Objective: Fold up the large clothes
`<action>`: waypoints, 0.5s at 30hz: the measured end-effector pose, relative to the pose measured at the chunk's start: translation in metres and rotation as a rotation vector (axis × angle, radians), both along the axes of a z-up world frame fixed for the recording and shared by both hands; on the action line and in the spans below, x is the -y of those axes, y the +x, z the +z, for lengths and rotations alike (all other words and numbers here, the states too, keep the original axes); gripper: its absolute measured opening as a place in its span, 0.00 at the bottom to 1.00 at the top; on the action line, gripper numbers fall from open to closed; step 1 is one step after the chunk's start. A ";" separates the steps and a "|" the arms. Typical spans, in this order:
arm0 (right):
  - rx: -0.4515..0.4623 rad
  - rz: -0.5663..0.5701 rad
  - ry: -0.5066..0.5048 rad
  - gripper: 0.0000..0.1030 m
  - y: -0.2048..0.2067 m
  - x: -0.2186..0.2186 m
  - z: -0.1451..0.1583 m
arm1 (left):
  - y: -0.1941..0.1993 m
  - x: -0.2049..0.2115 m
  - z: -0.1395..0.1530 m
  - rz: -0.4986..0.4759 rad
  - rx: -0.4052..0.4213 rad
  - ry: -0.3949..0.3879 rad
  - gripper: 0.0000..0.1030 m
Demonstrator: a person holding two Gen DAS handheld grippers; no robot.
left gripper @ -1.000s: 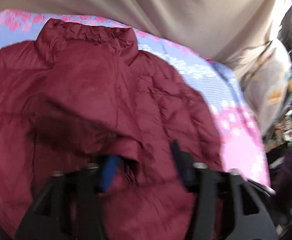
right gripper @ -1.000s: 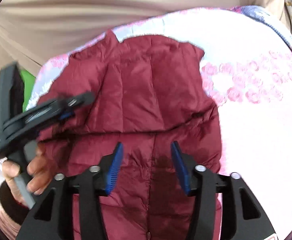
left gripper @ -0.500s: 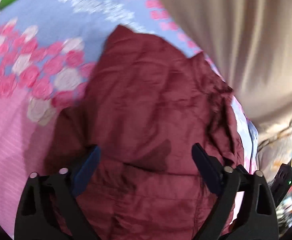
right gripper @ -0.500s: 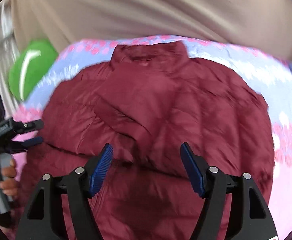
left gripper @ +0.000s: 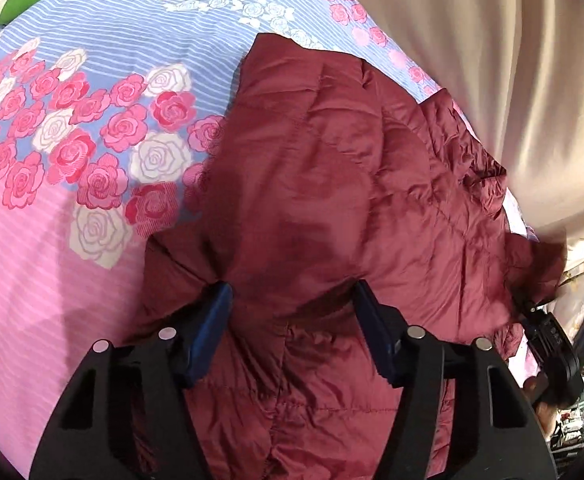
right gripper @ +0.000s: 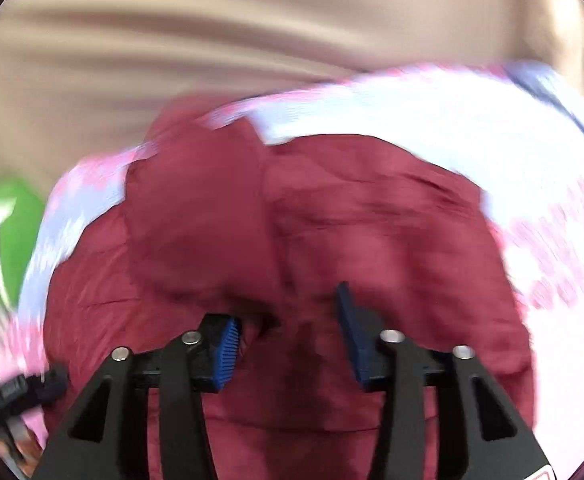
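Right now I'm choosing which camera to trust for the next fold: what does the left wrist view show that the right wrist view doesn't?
Only the left wrist view shows sharp red and white roses on the pink-and-blue bedsheet, plus the right gripper at the jacket's far edge. Only the right wrist view, blurred, shows the right gripper's open fingers and the left gripper at the frame edge. Both show the maroon quilted puffer jacket lying on the sheet, the beige curtain and a green object.

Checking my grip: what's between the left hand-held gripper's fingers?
Maroon jacket fabric bulges between the open left hand-held gripper fingers, in the left wrist view.
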State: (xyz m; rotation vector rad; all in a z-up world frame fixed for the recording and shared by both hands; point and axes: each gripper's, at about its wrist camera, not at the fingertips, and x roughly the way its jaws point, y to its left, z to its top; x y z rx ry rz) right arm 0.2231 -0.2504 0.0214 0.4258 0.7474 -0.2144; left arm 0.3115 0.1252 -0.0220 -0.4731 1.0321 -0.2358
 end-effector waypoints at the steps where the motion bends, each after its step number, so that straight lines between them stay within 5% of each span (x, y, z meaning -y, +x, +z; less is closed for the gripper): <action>1: -0.025 -0.012 0.024 0.47 -0.002 0.011 -0.005 | -0.002 -0.004 0.000 0.005 -0.003 -0.008 0.59; 7: 0.000 0.045 0.118 0.57 -0.021 0.034 -0.012 | -0.025 -0.023 0.003 0.024 -0.008 -0.168 0.68; 10: 0.001 0.063 0.192 0.57 -0.008 0.042 -0.018 | -0.021 -0.023 0.001 0.052 -0.002 -0.178 0.69; 13: -0.035 0.113 0.182 0.06 0.012 0.025 -0.016 | -0.012 -0.025 -0.001 0.080 -0.014 -0.166 0.57; 15: -0.027 0.144 0.121 0.05 0.018 0.006 0.002 | -0.008 -0.023 0.002 0.083 -0.028 -0.178 0.56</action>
